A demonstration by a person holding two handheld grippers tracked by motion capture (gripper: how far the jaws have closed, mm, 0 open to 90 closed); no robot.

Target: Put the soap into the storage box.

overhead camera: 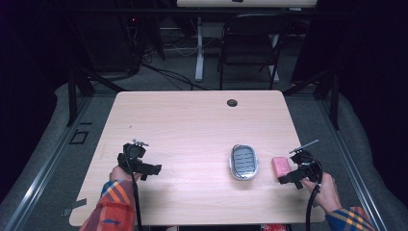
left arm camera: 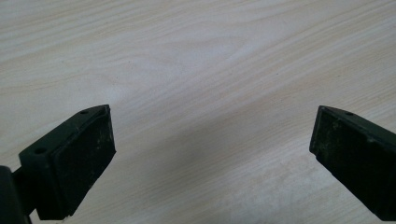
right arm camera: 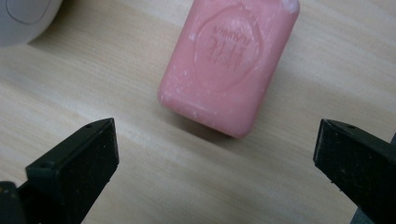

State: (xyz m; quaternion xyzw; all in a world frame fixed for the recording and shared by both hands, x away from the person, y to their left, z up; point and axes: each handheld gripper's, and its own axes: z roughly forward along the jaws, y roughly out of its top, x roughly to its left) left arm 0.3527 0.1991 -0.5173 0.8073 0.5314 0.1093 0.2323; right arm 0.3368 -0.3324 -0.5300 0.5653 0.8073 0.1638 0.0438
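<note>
1. Currently the right gripper sits at the table's right front, held in the person's right hand. Its jaws stand wide apart and grasp nothing.
2. Soap: a pink bar lying flat on the table, just beyond the right gripper's jaw tips. In the right gripper view the soap lies ahead of the gap between the jaws, touching neither jaw. An embossed oval stamp faces up; its lettering is too soft to read.
3. Dish: a white oval soap dish with a grey slotted insert, on the table just left of the soap and apart from it. One curved white edge of the dish enters the top-left corner of the right gripper view.
4. Left gripper: at the table's left front, well apart from soap and dish, held in the left hand. Its jaws are released and spread wide.
5. Left gripper view: bare wood grain of the table lies between and beyond the jaws.
6. Sleeves: plaid, orange and blue, at the bottom of the high view.
</note>
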